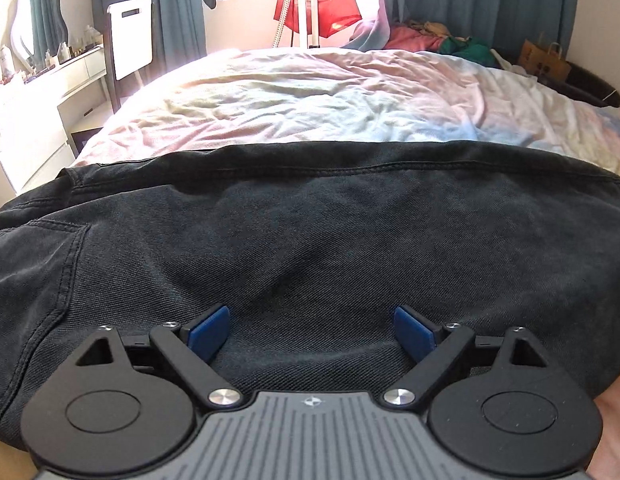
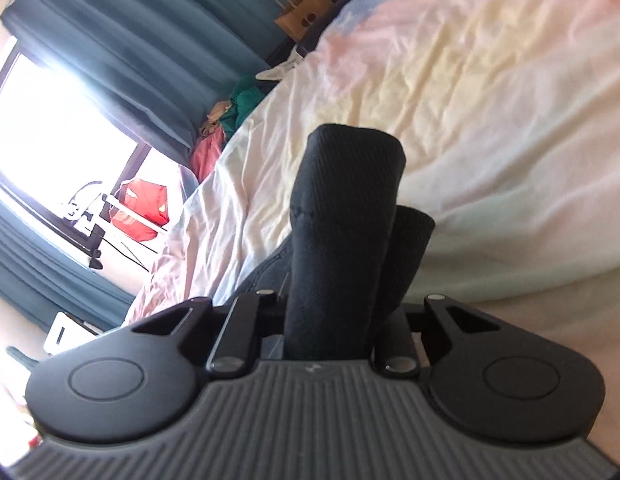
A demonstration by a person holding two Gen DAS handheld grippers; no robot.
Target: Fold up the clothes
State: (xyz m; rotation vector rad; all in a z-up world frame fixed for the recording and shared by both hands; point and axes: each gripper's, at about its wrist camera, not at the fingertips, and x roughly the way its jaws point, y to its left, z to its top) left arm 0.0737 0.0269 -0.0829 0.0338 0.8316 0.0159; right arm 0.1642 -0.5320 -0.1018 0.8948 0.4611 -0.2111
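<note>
Looking along our left gripper [image 1: 311, 334], we see its two blue pads [image 1: 209, 334] standing wide apart over a pair of black denim jeans [image 1: 310, 232], with nothing pinched between them; the fabric lies flat just beneath and ahead of the fingers. The jeans are spread across the near edge of the bed [image 1: 310, 96], a stitched back pocket [image 1: 42, 264] showing toward the left and a long seam running across the far edge of the cloth. Beyond them the rumpled pastel bedsheet stretches to the window, where a red garment [image 1: 329, 10] hangs on a white rack, teal curtains [image 1: 170, 12] frame the glass, and a heap of coloured clothes [image 1: 433, 38] lies at the far corner beside a brown paper bag [image 1: 543, 60]. A white dresser [image 1: 42, 96] with a mirror stands at the left. Through the right wrist camera, which is rolled steeply so the room tilts, our right gripper [image 2: 329, 312] is drawn close together and clamped on a bunched fold of the same black jeans [image 2: 341, 208]; the cloth rises between the fingers in two rounded rolls, hiding the pads from us. Behind that fold the sheet [image 2: 469, 100] fills the right side, and the paper bag [image 2: 304, 14] sits at the top.
</note>
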